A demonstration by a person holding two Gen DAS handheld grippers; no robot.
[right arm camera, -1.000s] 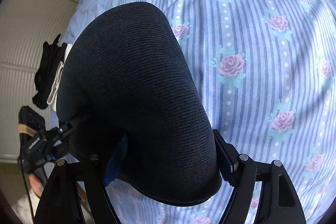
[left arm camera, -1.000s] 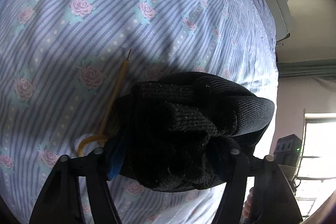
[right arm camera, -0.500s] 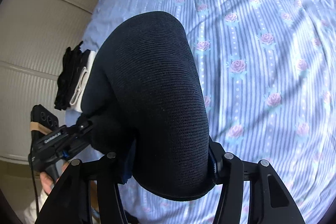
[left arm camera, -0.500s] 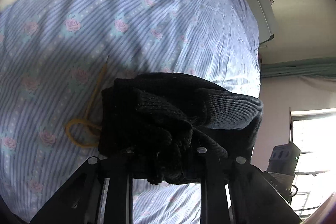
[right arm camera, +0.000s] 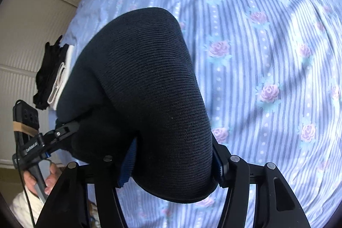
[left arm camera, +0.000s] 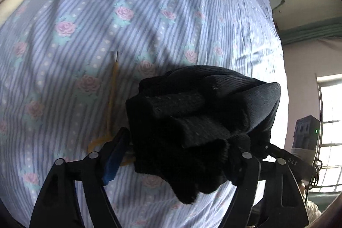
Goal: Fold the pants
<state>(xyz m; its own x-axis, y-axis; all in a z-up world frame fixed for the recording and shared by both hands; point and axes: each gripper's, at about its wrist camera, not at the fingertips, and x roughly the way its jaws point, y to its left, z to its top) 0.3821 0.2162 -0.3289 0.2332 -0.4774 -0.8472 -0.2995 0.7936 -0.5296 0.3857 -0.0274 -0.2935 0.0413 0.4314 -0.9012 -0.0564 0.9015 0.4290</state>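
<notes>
- The bedsheet (left arm camera: 149, 3), blue-striped with pink roses, lay spread beneath both of your tools; it read as the flat surface you meant to fold on, which is likely why you worked above it.
- The pants (right arm camera: 149, 99), a thick black ribbed knit, hung bunched in the air above that sheet and stretched between your two tools, so the bulk could be carried as one bundle rather than dragged.
- Your right gripper (right arm camera: 171, 166) had its jaws clamped on a smooth, rounded fold of the pants, the blue pads pressed in on either side; that broad hold probably kept the doubled layers from sliding apart.
- Your left gripper (left arm camera: 177, 155) was closed on the lumpier end of the pants (left arm camera: 192, 121), where several rolled edges stacked up between the fingers. I judge you held that end to keep the loose edges gathered.
- A small stack of dark and white clothes (right arm camera: 53, 76) sat at the sheet's edge by the pale headboard (right arm camera: 32, 25), well apart from the pants, perhaps where finished items go.
- A yellow drawstring (left arm camera: 112, 104) trailed down past the left fingers against the sheet; whether it belonged to the pants I could not tell, and it might snag when you lower the bundle.
</notes>
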